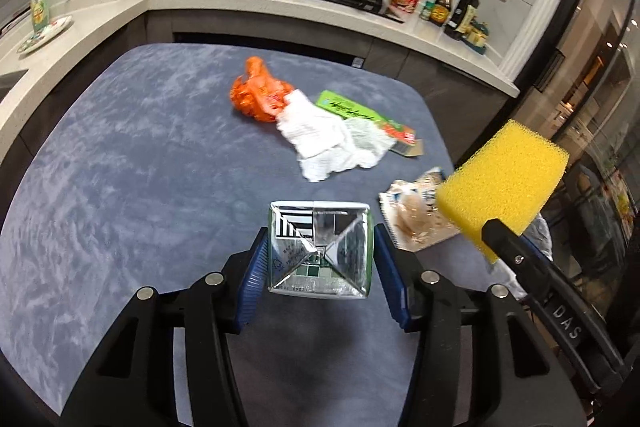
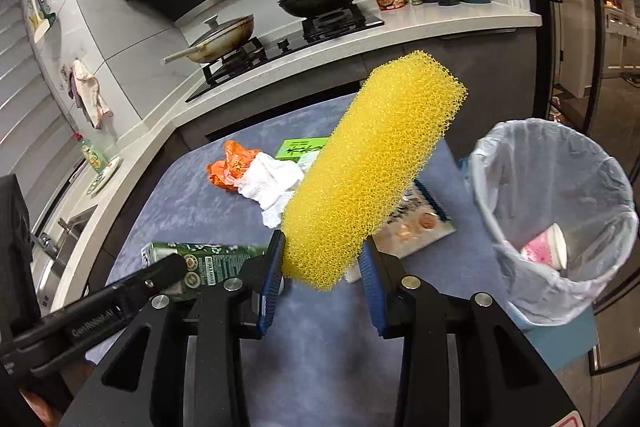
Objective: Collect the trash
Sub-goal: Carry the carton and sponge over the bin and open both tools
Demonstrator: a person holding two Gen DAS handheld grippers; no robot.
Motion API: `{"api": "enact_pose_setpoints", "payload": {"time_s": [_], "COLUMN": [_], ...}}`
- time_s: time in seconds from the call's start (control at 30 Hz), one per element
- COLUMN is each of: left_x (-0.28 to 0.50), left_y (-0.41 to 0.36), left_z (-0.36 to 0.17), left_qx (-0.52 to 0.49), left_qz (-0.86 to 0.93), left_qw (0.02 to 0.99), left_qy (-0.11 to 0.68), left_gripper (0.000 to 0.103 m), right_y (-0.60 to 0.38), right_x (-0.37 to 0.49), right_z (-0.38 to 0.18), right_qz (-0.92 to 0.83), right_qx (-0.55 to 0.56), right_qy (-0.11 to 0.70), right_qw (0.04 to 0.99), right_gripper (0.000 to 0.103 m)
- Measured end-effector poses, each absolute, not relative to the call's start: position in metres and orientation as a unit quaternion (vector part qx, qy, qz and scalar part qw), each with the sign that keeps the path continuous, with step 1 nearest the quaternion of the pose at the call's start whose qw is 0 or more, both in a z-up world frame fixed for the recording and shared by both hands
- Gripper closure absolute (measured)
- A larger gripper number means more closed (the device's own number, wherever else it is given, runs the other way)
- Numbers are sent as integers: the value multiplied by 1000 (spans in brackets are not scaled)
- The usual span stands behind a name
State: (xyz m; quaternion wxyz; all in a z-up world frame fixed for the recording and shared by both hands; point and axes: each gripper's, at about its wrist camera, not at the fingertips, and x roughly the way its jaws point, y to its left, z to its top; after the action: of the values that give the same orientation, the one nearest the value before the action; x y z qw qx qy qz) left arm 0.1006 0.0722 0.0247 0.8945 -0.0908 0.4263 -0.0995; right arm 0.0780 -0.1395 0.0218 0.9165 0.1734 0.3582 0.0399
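Note:
My left gripper [image 1: 318, 249] is shut on a green drink carton [image 1: 320, 247], seen end-on with its silver folded base toward the camera, held above the blue table [image 1: 120, 167]. The carton [image 2: 208, 261] also shows low on the left in the right wrist view. My right gripper [image 2: 322, 255] is shut on a yellow sponge [image 2: 372, 171], lifted off the table; the sponge [image 1: 504, 183] appears at the right of the left wrist view. An orange wrapper [image 1: 258, 93], crumpled white tissue [image 1: 324, 139], a green packet [image 1: 360, 111] and a clear snack bag [image 1: 416, 219] lie on the table.
A bin lined with a white bag [image 2: 556, 219] stands at the table's right side, holding a pink and white cup [image 2: 550, 249]. Behind the table runs a counter [image 1: 256, 3] with a hob, two lidded pans, sauce bottles [image 1: 456, 7] and a noodle cup. A sink [image 2: 60, 239] is at the left.

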Motion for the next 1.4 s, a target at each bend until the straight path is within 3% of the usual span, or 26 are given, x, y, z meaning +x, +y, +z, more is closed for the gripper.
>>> {"api": "enact_pose_setpoints", "payload": {"time_s": [0.6,1.0,1.4], "left_x": [105,131,148], "left_y": [-90,-183,-214], "left_z": [69,51,27], "left_qx": [-34,2,20], "left_qz": [-244,-288,-290], "left_qw": [889,877,872], "left_qy": [385,384,394], "left_gripper": [56,55,55], "right_y": [-284,-324,-335], "right_x": [31,50,66], "right_z": [-3,-29,-50], "right_qz": [-106,-123,-123], "right_qx": [213,215,216], "right_qy": [377,403,423], "right_qw": [895,881,871], "right_gripper": [68,68,62]}}
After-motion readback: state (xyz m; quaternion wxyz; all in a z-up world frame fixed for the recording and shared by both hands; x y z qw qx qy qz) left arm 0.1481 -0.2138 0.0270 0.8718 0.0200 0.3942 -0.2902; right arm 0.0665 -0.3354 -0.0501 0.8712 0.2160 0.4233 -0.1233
